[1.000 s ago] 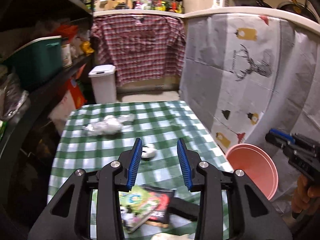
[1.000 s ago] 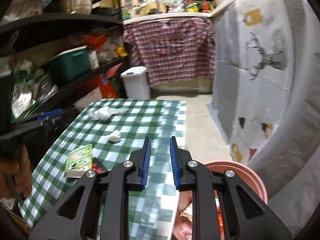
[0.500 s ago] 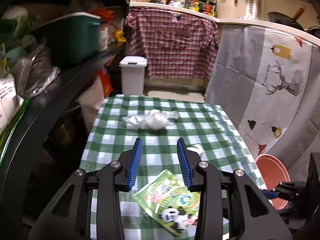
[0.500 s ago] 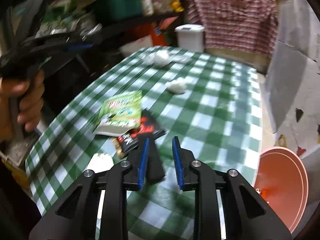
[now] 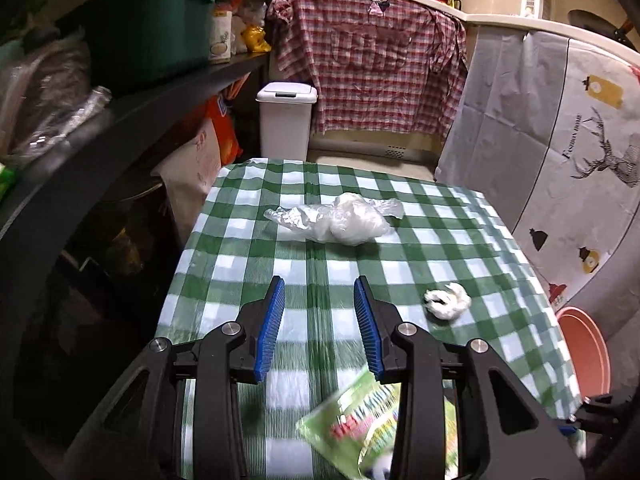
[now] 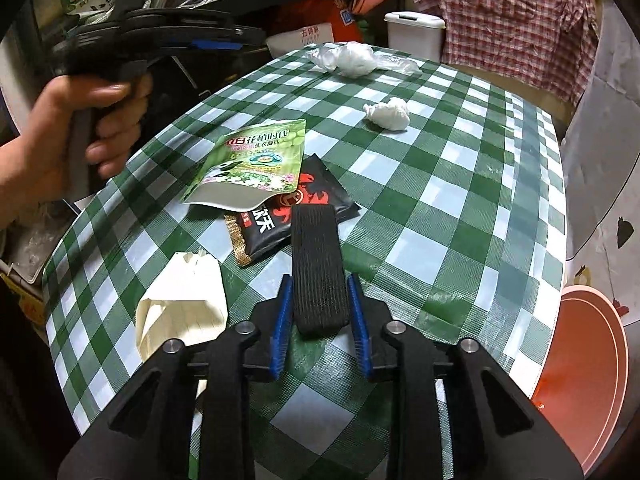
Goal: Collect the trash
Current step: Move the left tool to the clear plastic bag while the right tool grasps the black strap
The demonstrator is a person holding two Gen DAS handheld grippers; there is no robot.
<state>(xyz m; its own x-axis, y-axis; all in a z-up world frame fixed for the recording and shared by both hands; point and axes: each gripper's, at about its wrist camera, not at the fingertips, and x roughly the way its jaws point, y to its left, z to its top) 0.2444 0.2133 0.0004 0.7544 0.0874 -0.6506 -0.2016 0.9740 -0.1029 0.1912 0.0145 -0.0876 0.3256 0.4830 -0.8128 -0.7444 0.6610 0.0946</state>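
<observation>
1. Cramped kitchen storeroom: dark shelving on one side, small table under a green-and-white checked plastic cloth point(image 6: 460, 184), salmon-pink plastic basin point(image 6: 588, 384) on the floor just beside the table's edge.
2. Trash on cloth: black ribbed flat strip point(image 6: 318, 264); black-and-red snack wrapper point(image 6: 312, 196) under its far end; green printed pouch point(image 6: 256, 160) overlapping that wrapper; cream folded paper carton point(image 6: 184, 300); crumpled white tissue point(image 6: 390, 114); clear plastic bag wadded around white stuffing point(image 6: 352, 58) at the far end.
3. Right gripper point(image 6: 320, 320): jaws closing on the strip's near end, pads at its edges; firm contact cannot be confirmed.
4. Left gripper point(image 5: 319, 320): jaws apart, empty, above bare cloth, pouch below it.
5. Handling advice: squeeze the strip squarely before lifting, raise it clear of the wrapper so nothing drags along, then carry it over the basin.
</observation>
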